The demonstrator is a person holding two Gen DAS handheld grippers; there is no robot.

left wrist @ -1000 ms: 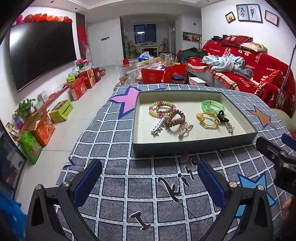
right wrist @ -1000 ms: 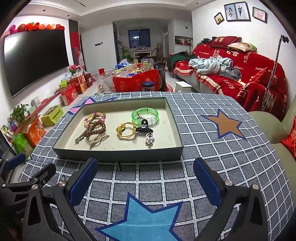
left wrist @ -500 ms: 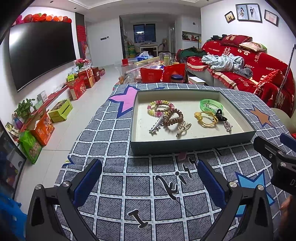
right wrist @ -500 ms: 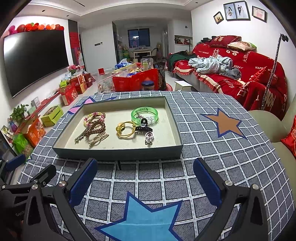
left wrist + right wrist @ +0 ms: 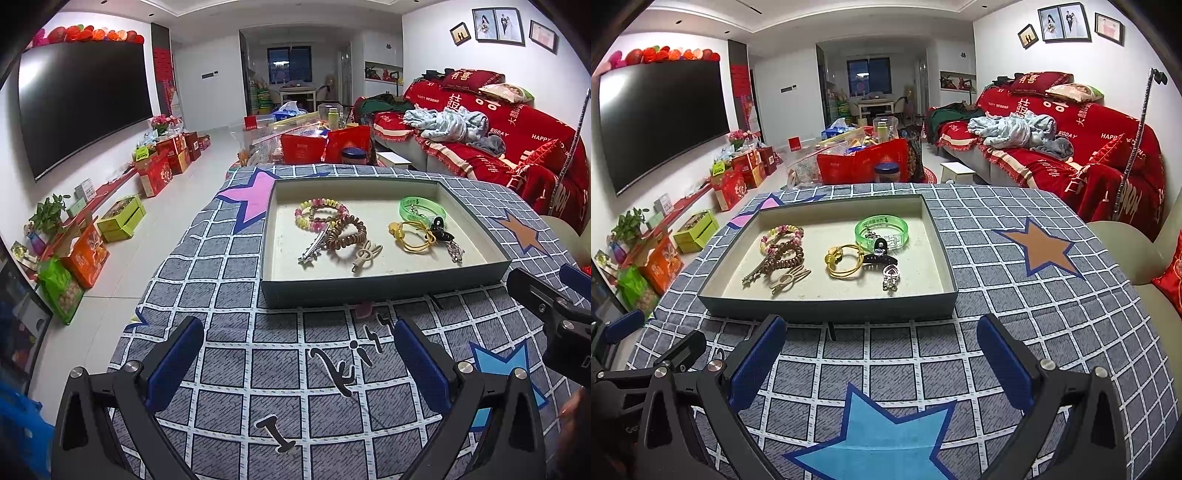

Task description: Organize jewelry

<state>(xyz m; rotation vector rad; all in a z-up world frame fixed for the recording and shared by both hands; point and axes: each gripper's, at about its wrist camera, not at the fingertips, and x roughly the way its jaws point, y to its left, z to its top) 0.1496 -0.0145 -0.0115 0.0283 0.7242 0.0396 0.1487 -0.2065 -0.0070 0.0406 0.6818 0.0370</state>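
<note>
A shallow grey tray point(image 5: 384, 286) point(image 5: 827, 308) sits on the checked tablecloth and holds the jewelry: a pastel bead bracelet point(image 5: 320, 213) point(image 5: 781, 236), a brown coil band point(image 5: 347, 236) point(image 5: 783, 256), a silver clip point(image 5: 314, 249), a beige clip point(image 5: 788, 280), a yellow hair tie point(image 5: 408, 236) point(image 5: 844, 260), a green bangle point(image 5: 421, 208) point(image 5: 882, 229), a black claw clip point(image 5: 879, 253) and a small charm point(image 5: 889, 280). My left gripper point(image 5: 295, 358) is open and empty, in front of the tray. My right gripper point(image 5: 879, 356) is open and empty, beside it.
The table point(image 5: 1015, 295) has star prints on its cloth. A red sofa point(image 5: 1071, 147) stands at the right, a beige seat point(image 5: 1137, 258) at the table's right edge. Boxes and bags point(image 5: 155, 166) line the floor at the left, under a wall TV.
Both grippers have drawn back slightly from the tray. Both stay open and empty. The jewelry has not moved.
</note>
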